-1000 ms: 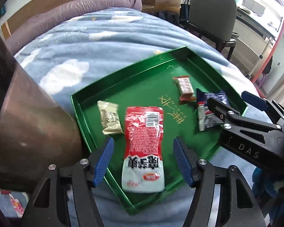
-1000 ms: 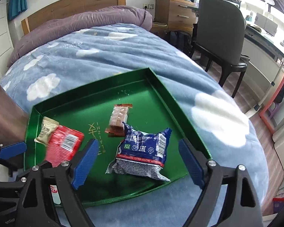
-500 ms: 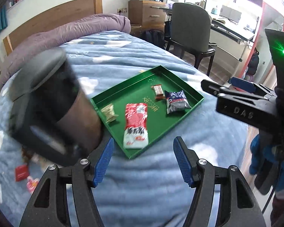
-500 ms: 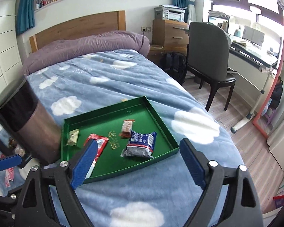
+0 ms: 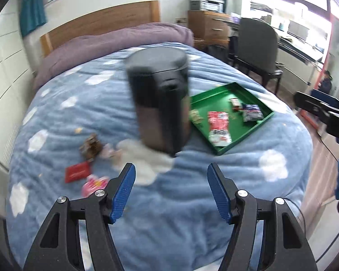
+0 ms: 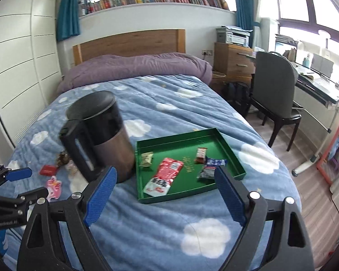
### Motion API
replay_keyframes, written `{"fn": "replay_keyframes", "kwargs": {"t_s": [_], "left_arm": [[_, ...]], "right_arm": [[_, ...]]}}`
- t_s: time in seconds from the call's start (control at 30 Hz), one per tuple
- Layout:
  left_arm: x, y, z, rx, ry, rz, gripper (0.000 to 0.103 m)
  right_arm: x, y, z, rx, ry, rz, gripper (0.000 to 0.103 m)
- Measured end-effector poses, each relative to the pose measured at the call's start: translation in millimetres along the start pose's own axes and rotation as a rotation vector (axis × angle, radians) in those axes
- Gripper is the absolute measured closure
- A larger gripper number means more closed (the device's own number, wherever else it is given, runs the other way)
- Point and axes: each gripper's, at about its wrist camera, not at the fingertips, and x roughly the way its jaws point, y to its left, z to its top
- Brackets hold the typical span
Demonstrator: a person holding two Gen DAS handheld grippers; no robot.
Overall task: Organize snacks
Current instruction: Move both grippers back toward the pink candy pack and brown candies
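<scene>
A green tray lies on the blue cloud-print bed. In it are a red-and-white packet, a beige packet, a small brown bar and a blue packet. The tray also shows in the left wrist view. Left of a bin, loose snacks lie on the bed: a red packet, a pink packet and a brown one. My left gripper is open and empty above the bed. My right gripper is open and empty, held back from the tray.
A tall brown bin with a black lid stands on the bed just left of the tray. A purple duvet lies at the headboard. A grey chair and a desk stand to the right of the bed.
Both grippers have pulled up and back from the tray, which now looks small and far. The left view has swung left, so the bin and the loose snacks come into sight.
</scene>
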Motion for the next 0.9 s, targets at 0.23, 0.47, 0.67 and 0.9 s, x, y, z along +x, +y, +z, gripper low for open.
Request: {"fn": "replay_keyframes", "kwargs": {"t_s": [0.23, 0.47, 0.67, 0.9], "left_arm": [[-21, 66, -40, -0.079, -0.006, 0.089, 0.043], [-39, 124, -82, -0.166, 0.015, 0.162, 0.043], [-55, 157, -115, -0.214, 0.025, 0.206, 0.043], [-60, 172, -141, -0.229, 0.022, 0.213, 0.029]], "right_arm": [[-14, 39, -13, -0.048, 0.014, 0.067, 0.000], [-22, 84, -26, -0.111, 0.037, 0.141, 0.000], [-24, 121, -35, -0.159, 0.059, 0.205, 0.000], [-17, 167, -49, -0.231, 0.100, 0.269, 0.000]]}}
